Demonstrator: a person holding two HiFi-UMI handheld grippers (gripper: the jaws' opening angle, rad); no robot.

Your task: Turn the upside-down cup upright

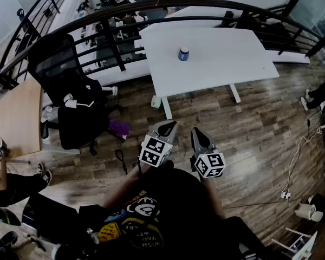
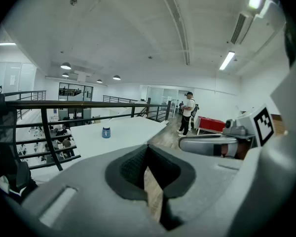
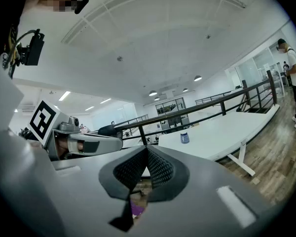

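Note:
A small blue cup [image 1: 183,53] stands on the white table [image 1: 222,58], far ahead of me; it also shows as a blue cup [image 2: 106,132] in the left gripper view and a blue cup [image 3: 184,138] in the right gripper view. My left gripper [image 1: 168,125] and right gripper [image 1: 197,133] hang side by side over the wooden floor, well short of the table. Both have their jaws together with nothing between them. Each gripper sees the other beside it.
A black office chair [image 1: 70,91] stands to the left, a wooden desk [image 1: 16,115] further left. A black railing [image 1: 151,7] runs behind the white table. A person [image 2: 188,113] stands far off on the right. Cables and a power strip [image 1: 286,194] lie on the floor at right.

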